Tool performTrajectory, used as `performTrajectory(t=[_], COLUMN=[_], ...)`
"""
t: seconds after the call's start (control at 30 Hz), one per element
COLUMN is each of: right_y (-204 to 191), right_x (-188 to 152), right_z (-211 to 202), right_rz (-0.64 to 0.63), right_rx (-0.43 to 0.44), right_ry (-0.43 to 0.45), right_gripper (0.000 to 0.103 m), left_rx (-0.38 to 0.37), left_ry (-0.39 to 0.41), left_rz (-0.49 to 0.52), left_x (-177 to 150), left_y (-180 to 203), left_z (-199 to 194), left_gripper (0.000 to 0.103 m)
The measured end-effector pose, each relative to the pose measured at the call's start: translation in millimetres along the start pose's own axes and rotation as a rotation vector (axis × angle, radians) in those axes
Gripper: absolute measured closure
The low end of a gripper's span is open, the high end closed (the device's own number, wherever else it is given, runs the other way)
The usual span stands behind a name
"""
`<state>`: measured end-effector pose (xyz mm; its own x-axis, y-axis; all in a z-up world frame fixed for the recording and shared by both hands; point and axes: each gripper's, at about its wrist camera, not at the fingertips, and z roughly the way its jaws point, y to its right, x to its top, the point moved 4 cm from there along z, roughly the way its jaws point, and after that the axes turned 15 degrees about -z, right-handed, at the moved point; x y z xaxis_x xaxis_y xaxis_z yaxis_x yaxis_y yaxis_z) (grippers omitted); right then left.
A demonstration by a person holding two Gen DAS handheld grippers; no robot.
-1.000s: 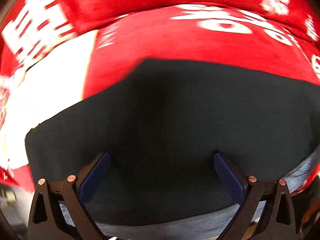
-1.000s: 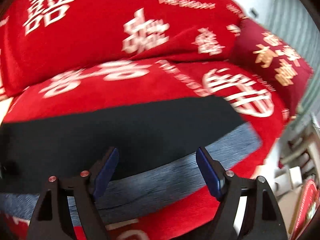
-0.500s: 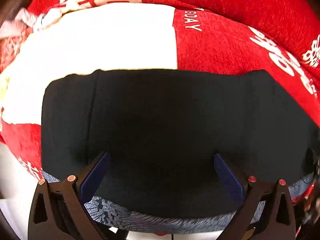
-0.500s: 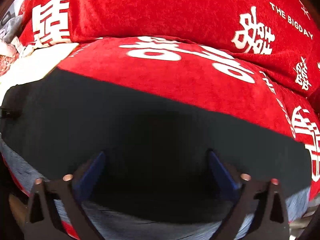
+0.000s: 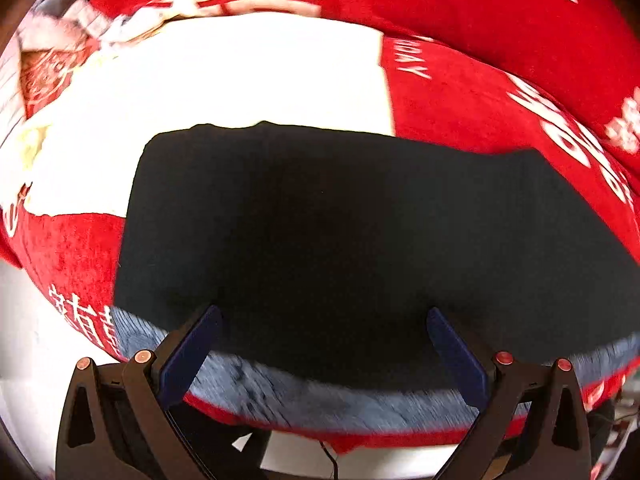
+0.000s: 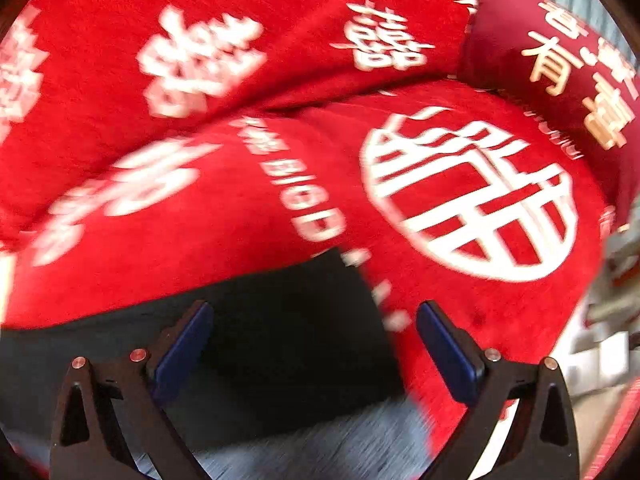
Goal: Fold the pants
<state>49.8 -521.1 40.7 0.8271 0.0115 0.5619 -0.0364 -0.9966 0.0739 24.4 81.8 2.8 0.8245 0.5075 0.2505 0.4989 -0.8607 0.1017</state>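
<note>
The black pants (image 5: 360,240) lie flat as a folded, roughly rectangular slab of matte, smooth-looking cloth on a red plush cover (image 5: 472,104) printed with white Chinese characters and Latin lettering. In the left wrist view the pants fill the middle of the frame; their far edge is nearly straight with a small notch near the left end, and their left edge runs down across a plain white panel (image 5: 240,80) of the cover. Along the near edge of the pants runs a blue-grey strip (image 5: 304,392) with a mottled, woven look, lying under the black cloth and showing as a curved band.

The left gripper (image 5: 324,344) hangs over the near part of the pants with its two fingers spread wide; the blue pads (image 5: 188,352) face each other with only black cloth between them, and nothing is clamped.

In the right wrist view, which is blurred, the right end of the pants (image 6: 296,328) shows as a squared black corner on the red cover (image 6: 240,208), with the blue-grey strip (image 6: 320,440) at the near side. A large white round emblem (image 6: 472,196) of stripes sits on the cover to the right of the pants. A darker red cushion (image 6: 560,60) with pale gold characters lies far right. The right gripper (image 6: 312,340) is likewise spread wide, holding nothing, with its left pad (image 6: 180,352) over the black cloth and its right pad over the red cover.
</note>
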Motion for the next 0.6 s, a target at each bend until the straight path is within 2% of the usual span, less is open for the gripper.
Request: performTrajectory(t=[0.07, 0.13, 0.23, 0.33, 0.4, 0.5, 0.57, 0.6], right_y=[-35, -68, -109, -151, -186, -233, -261, -269], right_x=[-25, -47, -73, -76, -72, -69, -70, -71], right_z=[-16, -25, -25, -29, -35, -34, -25, -21], right_rz=[-0.106, -0.181, -0.207, -0.222, -0.259, -0.381, -0.448, -0.471], right_rx=[0.059, 0.078, 0.133, 0.178, 0.228, 0.213, 0.212, 0.199], right_ry=[-0.003, -0.005, -0.028, -0.015, 0.015, 0.027, 0.017, 0.013], right_gripper=[0.001, 0.001, 0.001, 0.001, 0.001, 0.001, 0.001, 0.001], left_rx=[-0.037, -0.061, -0.057, -0.076, -0.07, -0.054, 0.008, -0.007], left_ry=[-0.007, -0.015, -0.009, -0.032, -0.006, 0.049, 0.083, 0.081], left_rz=[0.069, 0.151, 0.25, 0.3, 0.335, 0.377, 0.421, 0.42], left_x=[-22, -44, -64, -82, -89, -95, -93, -89], left_y=[12, 34, 71, 109, 135, 163, 166, 167], left_z=[-11, -15, -9, -4, -6, -7, 3, 8], left_gripper=[0.0, 0.0, 0.0, 0.0, 0.0, 0.0, 0.0, 0.0])
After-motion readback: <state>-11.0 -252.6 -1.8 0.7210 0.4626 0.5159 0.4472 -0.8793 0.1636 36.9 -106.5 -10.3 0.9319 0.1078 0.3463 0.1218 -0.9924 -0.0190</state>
